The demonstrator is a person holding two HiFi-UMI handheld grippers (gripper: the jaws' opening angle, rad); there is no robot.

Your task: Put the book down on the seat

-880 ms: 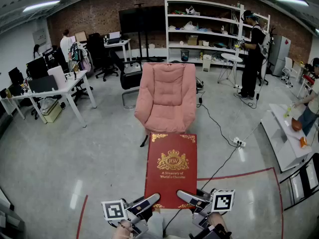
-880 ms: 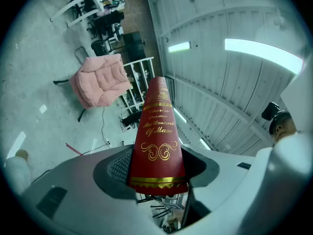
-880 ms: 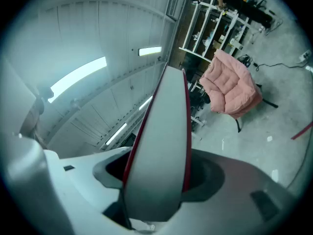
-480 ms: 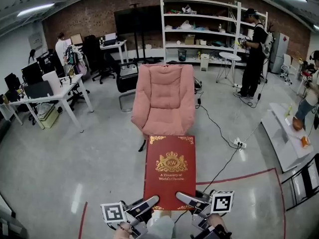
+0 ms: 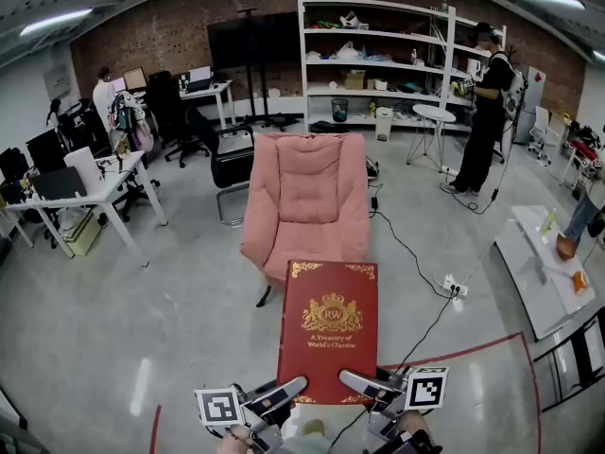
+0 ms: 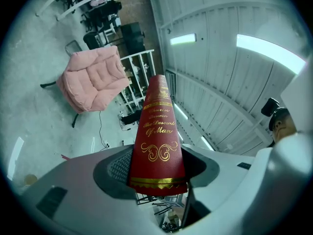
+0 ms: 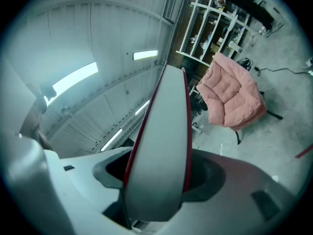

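Grey floor point(image 5: 142, 291) below — red book point(image 5: 328, 329) level, long axis pointing toward armchair point(image 5: 307, 197).

Red book point(image 5: 329, 329) with gold crest and corner ornaments, pink armchair point(image 5: 306, 206), brown brick wall point(image 5: 170, 36)

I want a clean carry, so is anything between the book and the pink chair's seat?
Nothing visible. The book faces the armchair directly; its seat looks bare, and the floor cable runs off to the right.

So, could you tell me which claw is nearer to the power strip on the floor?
Right. The right claw holds the book's near corner on the power strip's side; the left claw holds the other near corner, farther away.
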